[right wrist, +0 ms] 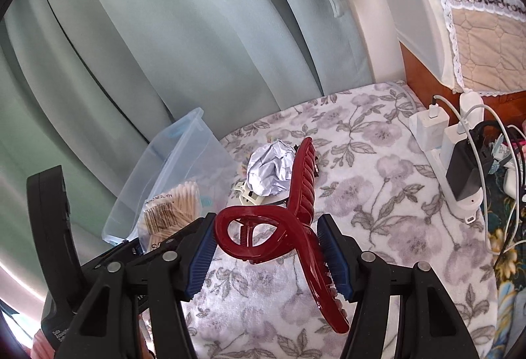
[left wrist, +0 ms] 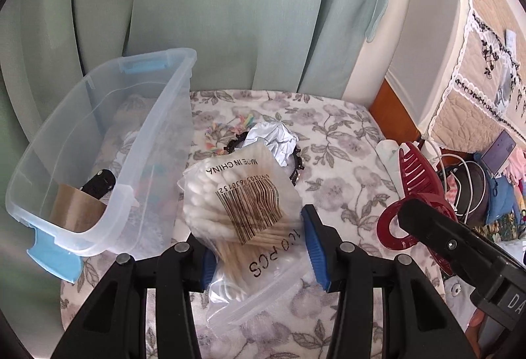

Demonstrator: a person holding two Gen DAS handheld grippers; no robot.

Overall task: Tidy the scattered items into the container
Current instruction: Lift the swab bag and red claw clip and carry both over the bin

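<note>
Left wrist view
Left gripper [left wrist: 259, 247]: nearest the lens; its blue pads sit on either side of the bag of cotton swabs [left wrist: 240, 204], pinching the plastic, and the bag stands up between them.
Bag of cotton swabs: clear zip bag with a barcode, held above the floral blanket [left wrist: 345, 168], just right of the container.
Container [left wrist: 98, 161]: clear plastic bin with blue latches, on the blanket at left; a roll of brown tape [left wrist: 77, 209] and a black object [left wrist: 98, 184] lie inside.
Crumpled paper [left wrist: 274, 137]: behind the bag, with a black hair accessory [left wrist: 296, 166] and a pastel braided tie [left wrist: 227, 130] beside it.
Right gripper [left wrist: 424, 224]: enters from the right, carrying the red hair claw [left wrist: 417, 168].

Right wrist view
Right gripper [right wrist: 266, 253]: jaws closed on the red hair claw [right wrist: 296, 204], pads pressing its two sides; the claw is tilted, its toothed end pointing away.
Crumpled paper [right wrist: 269, 171]: on the floral blanket [right wrist: 378, 194] beyond the claw, with a cream clip [right wrist: 245, 194] at its base.
Container [right wrist: 184, 161]: left of the paper, against the green curtain [right wrist: 164, 46].
Bag of cotton swabs [right wrist: 171, 211]: in front of the container, in the left gripper [right wrist: 144, 247].
Power strip [right wrist: 460, 161]: at the blanket's right edge, with chargers and cables plugged in.
</note>
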